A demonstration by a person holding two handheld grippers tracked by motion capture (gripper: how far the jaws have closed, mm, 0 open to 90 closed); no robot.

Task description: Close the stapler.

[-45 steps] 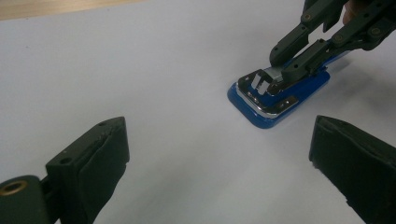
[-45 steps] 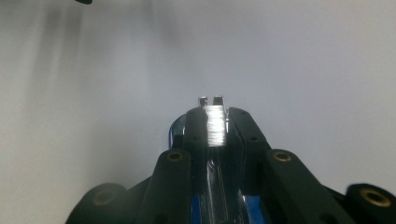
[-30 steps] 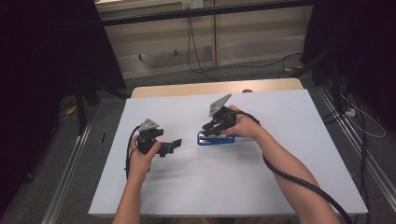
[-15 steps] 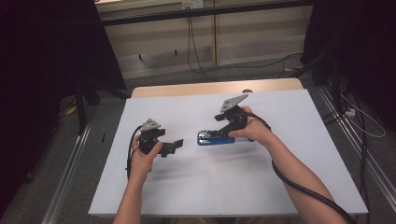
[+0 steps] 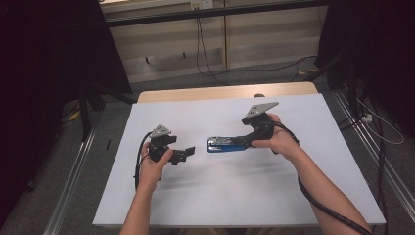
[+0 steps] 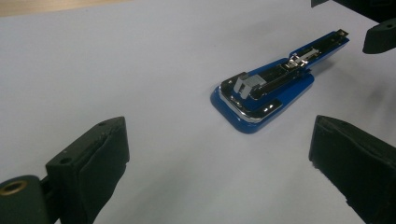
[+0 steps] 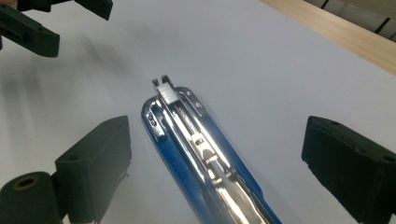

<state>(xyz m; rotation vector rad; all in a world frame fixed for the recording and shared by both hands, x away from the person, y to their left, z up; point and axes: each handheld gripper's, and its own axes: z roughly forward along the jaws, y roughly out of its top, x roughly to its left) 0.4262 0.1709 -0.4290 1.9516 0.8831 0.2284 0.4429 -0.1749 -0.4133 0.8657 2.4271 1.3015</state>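
While the blue stapler [image 5: 226,144] lies flat on the white worktop [image 5: 244,191], a little right of the middle of the high frame, the right hand-held gripper [image 5: 244,141] sits at its right end. Its jaws have just been opening and now stand wide apart; in its own view the stapler [image 7: 201,154] runs up between them untouched. Left of centre, the left hand-held gripper [image 5: 188,152] points at the stapler [image 6: 271,88] from near by, jaws spread and empty, the stapler lying apart from them.
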